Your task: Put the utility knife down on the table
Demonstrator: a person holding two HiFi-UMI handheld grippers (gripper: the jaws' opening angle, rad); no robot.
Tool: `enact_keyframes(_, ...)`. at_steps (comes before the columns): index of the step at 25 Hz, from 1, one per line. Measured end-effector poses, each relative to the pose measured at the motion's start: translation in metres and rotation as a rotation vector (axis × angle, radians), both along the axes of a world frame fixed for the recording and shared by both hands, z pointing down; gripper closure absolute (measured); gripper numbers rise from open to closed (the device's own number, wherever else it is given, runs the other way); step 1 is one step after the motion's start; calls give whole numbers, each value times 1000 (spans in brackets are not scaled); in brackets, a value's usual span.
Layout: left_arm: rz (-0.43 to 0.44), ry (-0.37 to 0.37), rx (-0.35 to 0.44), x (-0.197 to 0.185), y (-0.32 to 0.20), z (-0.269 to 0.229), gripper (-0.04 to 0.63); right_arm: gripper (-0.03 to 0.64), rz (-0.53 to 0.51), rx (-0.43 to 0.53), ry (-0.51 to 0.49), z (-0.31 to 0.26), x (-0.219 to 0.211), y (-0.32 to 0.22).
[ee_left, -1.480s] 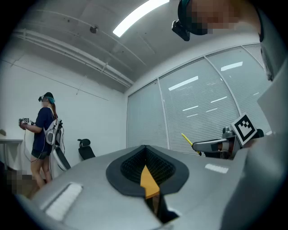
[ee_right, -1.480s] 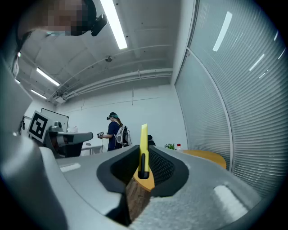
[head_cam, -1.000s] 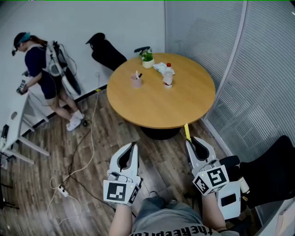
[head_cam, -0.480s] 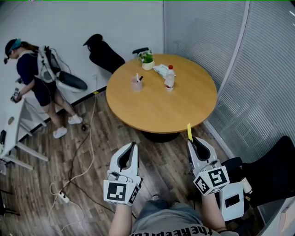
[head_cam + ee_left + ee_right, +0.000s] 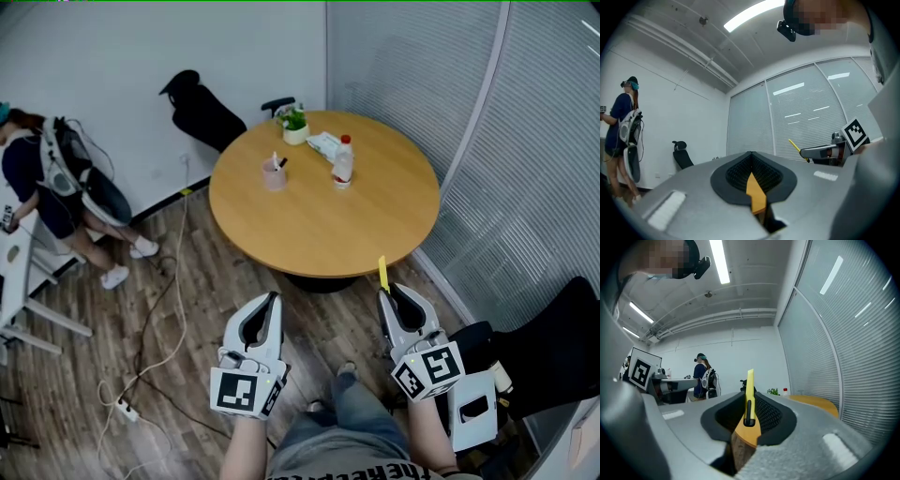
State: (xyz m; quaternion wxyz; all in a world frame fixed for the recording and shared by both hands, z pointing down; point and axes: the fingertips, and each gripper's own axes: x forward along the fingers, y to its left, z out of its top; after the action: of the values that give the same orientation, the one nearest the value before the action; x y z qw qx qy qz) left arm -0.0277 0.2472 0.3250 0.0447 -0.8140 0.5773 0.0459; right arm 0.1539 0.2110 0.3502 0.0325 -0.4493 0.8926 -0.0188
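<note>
A yellow utility knife (image 5: 382,274) sticks out forward from my right gripper (image 5: 385,293), which is shut on it low over the wood floor, just short of the round wooden table (image 5: 375,230). In the right gripper view the knife (image 5: 749,390) stands upright between the dark pads, its black slider facing the camera. My left gripper (image 5: 273,296) hangs level with the right one, to its left, shut with nothing in it. In the left gripper view its pads (image 5: 740,171) meet, and the right gripper with the knife (image 5: 797,147) shows far right.
On the table stand a pink cup (image 5: 275,172), a red-capped bottle (image 5: 343,159), a small plant (image 5: 296,122) and a packet (image 5: 326,142). A black chair (image 5: 199,111) sits behind the table, another (image 5: 553,347) at right. A person (image 5: 47,187) is far left. A cable and power strip (image 5: 127,410) lie on the floor.
The person at the left has walked further left, partly out of view. Both grippers hold nearly the same place, the knife still gripped. A foot of mine now shows below.
</note>
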Motion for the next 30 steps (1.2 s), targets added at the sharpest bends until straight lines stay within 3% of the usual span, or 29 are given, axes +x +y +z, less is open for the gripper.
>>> enact_keyframes(16,-31,10,17,-14,-92,-5,584,551,-51,12,-12,-4,-19,-102)
enact_keyframes(30,-72,11,49,-2,-187,-23,581,551,-104,24,-15,-20,-15,-205)
